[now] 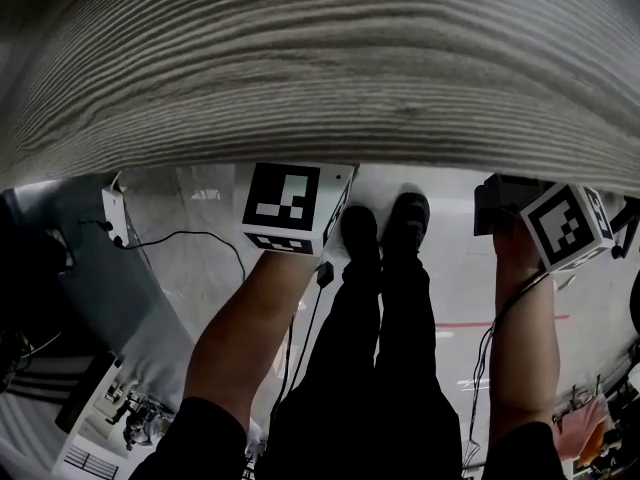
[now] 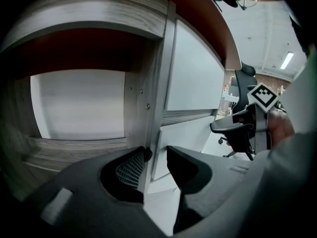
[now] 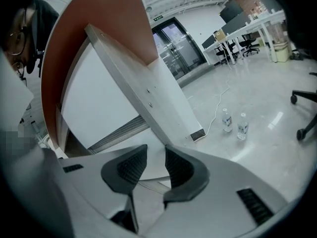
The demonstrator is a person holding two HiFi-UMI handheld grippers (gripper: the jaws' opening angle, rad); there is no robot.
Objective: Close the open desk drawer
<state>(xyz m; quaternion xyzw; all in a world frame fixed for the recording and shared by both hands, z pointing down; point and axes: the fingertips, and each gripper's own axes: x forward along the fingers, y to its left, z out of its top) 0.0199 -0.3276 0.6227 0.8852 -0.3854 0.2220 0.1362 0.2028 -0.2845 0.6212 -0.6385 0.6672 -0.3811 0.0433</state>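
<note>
Left gripper (image 2: pixel 157 163): post (image 2: pixel 154 98) straight ahead, its lower edge between jaws, nearer left jaw. Recess (image 2: pixel 79 103) left of post, panels (image 2: pixel 193 73) right of it. Chair (image 2: pixel 237 129) farther right.
Right gripper (image 3: pixel 154 163): leg (image 3: pixel 148 90) ahead, board (image 3: pixel 99 98) left of it. Bottles (image 3: pixel 227 120) on floor (image 3: pixel 262 98), ahead right, beyond leg.
Desktop (image 1: pixel 320 68) over both grippers.

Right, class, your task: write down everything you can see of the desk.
The desk has a grey wood-grain top that fills the upper head view. Seen from the grippers, its underside looks reddish-brown. Below hang white panels parted by a wood-grain strip, beside a pale upright with visible screws. The left gripper has its jaws apart around that upright's lower edge; whether they touch it is unclear.
</note>
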